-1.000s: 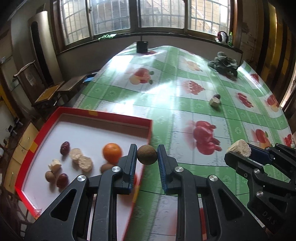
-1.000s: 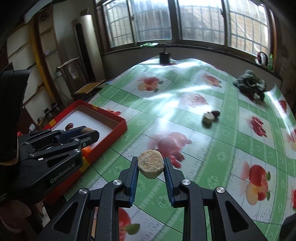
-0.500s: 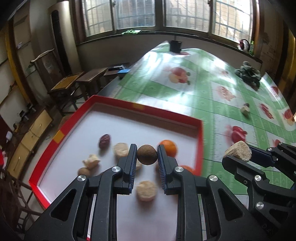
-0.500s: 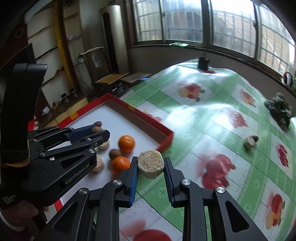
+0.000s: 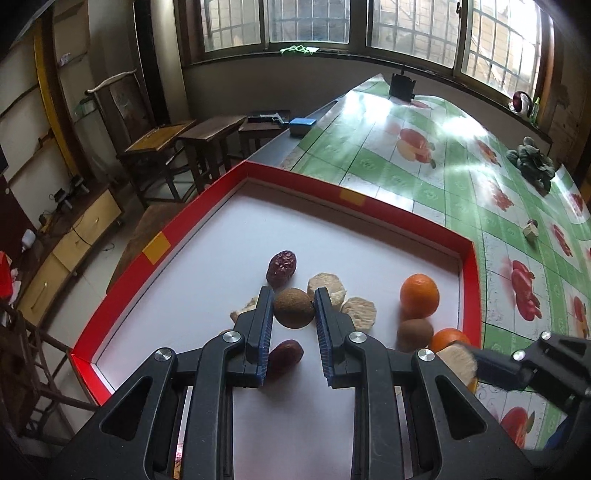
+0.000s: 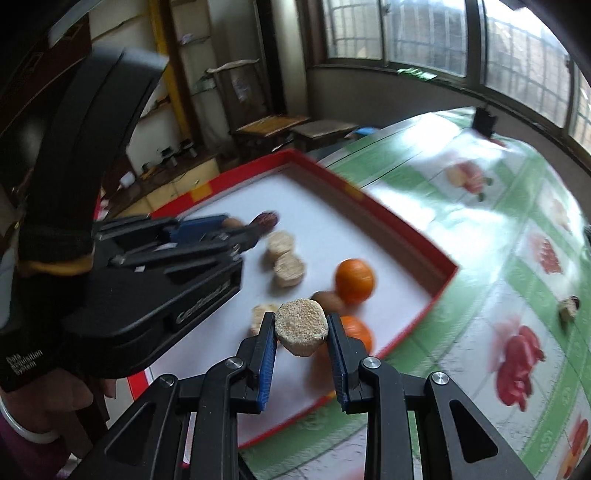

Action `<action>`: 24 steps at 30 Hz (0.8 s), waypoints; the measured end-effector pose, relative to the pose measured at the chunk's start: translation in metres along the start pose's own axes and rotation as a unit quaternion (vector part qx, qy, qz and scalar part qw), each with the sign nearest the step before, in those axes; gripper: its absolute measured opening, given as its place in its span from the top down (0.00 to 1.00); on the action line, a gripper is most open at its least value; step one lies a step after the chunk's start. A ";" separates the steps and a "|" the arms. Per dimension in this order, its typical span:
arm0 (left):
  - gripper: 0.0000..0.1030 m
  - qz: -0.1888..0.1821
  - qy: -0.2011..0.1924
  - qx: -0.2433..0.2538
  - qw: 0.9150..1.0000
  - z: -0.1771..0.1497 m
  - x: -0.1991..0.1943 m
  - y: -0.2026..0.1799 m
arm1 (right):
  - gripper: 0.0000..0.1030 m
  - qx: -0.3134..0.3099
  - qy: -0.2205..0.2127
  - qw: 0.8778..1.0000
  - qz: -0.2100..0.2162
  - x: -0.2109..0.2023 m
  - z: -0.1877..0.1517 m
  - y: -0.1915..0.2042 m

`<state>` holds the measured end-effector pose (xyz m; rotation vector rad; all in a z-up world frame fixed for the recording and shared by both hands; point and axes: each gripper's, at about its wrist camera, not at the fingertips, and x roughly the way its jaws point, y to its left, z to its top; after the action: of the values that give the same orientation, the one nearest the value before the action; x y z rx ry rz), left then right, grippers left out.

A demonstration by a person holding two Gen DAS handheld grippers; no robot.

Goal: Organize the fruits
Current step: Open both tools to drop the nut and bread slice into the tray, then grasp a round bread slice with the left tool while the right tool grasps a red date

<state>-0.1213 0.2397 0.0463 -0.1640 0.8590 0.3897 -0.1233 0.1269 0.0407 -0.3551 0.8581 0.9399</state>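
While over tray (image 5: 466,248) — both grippers loaded

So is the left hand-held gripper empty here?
No, the left hand-held gripper is shut on a round brown fruit above the red tray.

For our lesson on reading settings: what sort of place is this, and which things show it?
Probably a lived-in home room: a table under a fruit-print tablecloth, old wooden chairs beside it, and barred windows along the wall.
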 end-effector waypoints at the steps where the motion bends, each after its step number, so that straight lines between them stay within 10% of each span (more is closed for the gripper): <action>1: 0.79 -0.002 0.003 0.001 1.000 -0.001 0.002 0.000 | 0.75 -0.005 0.000 1.000 0.000 0.002 -0.001 0.003; 10: 0.78 -0.005 0.016 -0.007 1.000 0.002 0.008 0.002 | 0.74 0.003 0.015 0.999 0.042 0.007 -0.009 0.006; 16: 0.42 -0.001 0.005 -0.021 1.000 0.007 -0.001 -0.001 | 0.71 0.008 -0.015 0.999 0.046 -0.016 -0.010 0.003; 24: 0.42 -0.013 -0.030 0.006 0.999 0.017 -0.022 -0.041 | 0.66 0.048 -0.046 0.998 -0.009 -0.056 -0.028 -0.039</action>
<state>-0.1058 0.2015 0.0740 -0.1521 0.7996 0.3643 -0.1219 0.0569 0.0629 -0.2347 0.8122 0.8886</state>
